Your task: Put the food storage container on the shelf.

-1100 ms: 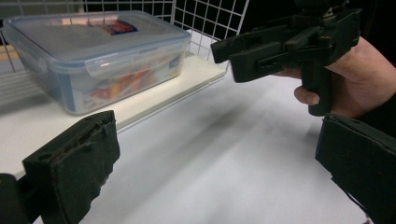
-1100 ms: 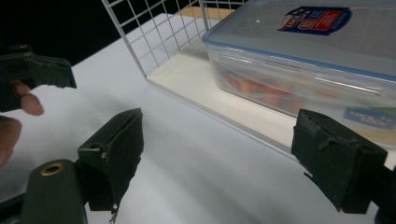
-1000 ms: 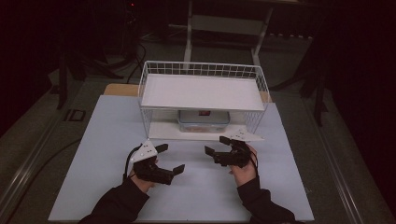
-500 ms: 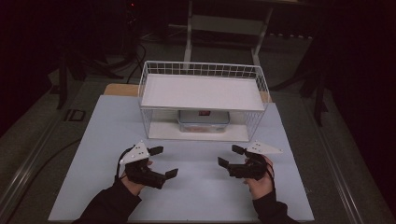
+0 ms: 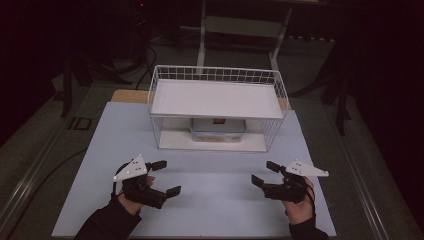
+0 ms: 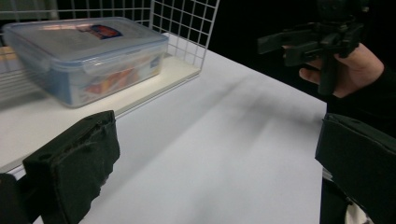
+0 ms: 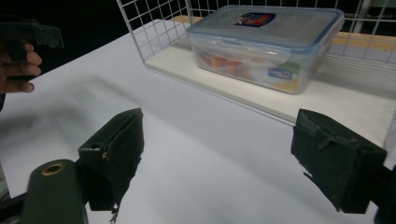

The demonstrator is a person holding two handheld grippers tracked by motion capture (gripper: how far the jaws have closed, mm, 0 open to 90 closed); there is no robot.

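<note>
A pale blue-white table (image 5: 215, 200) stands in a dark room, with a grey floor around it and the legs of a metal stand behind. On its far half sits a white wire rack (image 5: 216, 107) with a flat upper shelf and a lower white board. The left gripper (image 5: 162, 177) hovers low over the near left of the table, its jaws spread wide with only bare table between them; it grips and touches nothing. The right gripper (image 5: 264, 174) hovers over the near right, well apart from the left one, jaws likewise wide apart and empty, pointing toward the middle. The lidded plastic box (image 5: 218, 129) rests on the rack's lower board, under the shelf, about midway along its width and far from both grippers. It is clear-walled with a blue-rimmed lid clipped on, a small red and blue label on top, and orange and red contents showing through its side.
</note>
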